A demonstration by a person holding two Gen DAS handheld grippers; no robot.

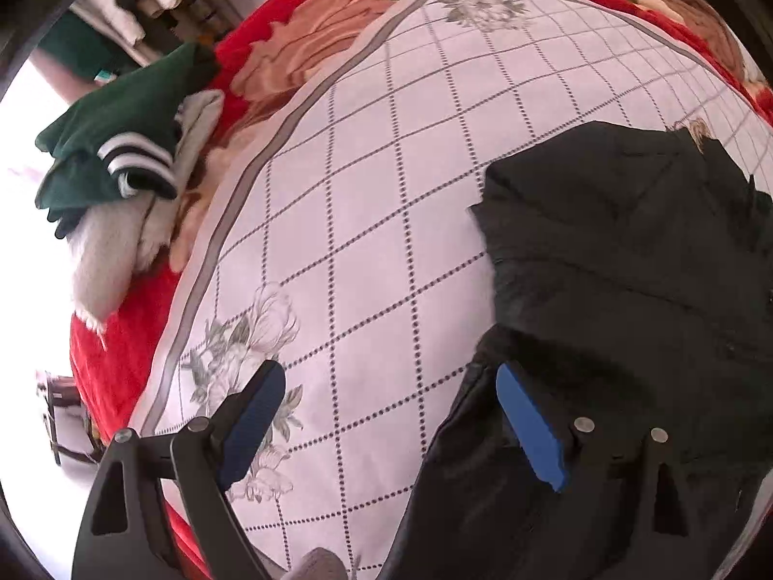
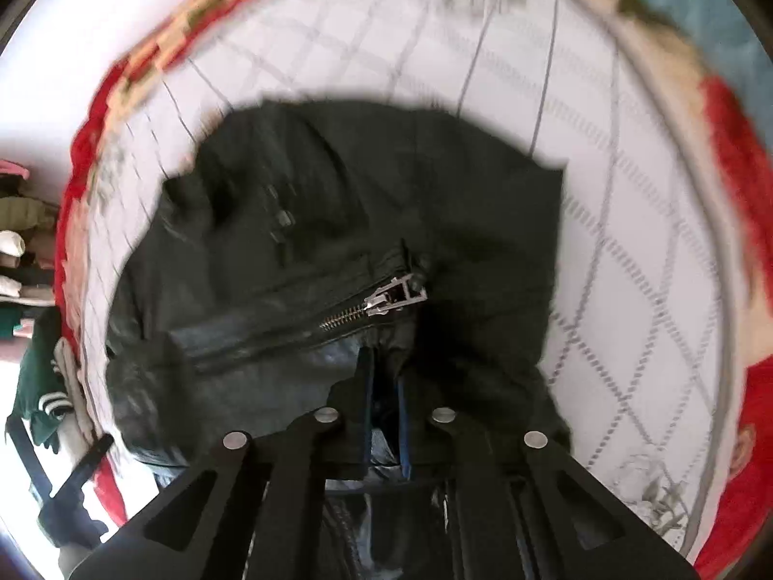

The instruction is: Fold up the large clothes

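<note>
A black leather jacket (image 1: 628, 261) lies bunched on a white checked bedspread (image 1: 367, 222). My left gripper (image 1: 391, 401) is open above the jacket's left edge; one blue pad (image 1: 529, 427) is over the black leather, the other over bare spread, nothing between them. In the right wrist view the jacket (image 2: 338, 203) fills the middle, its silver zipper pull (image 2: 393, 297) showing. My right gripper (image 2: 384, 377) is shut on a fold of the jacket just below the zipper, blue pads pressed close with leather between them.
A green garment with striped cuffs (image 1: 116, 145) and a pale grey cloth (image 1: 116, 251) are piled at the bed's left edge on a red floral blanket (image 1: 309, 34). Folded clothes sit on shelves (image 1: 140, 5) beyond. The red blanket (image 2: 734, 154) borders the spread at right.
</note>
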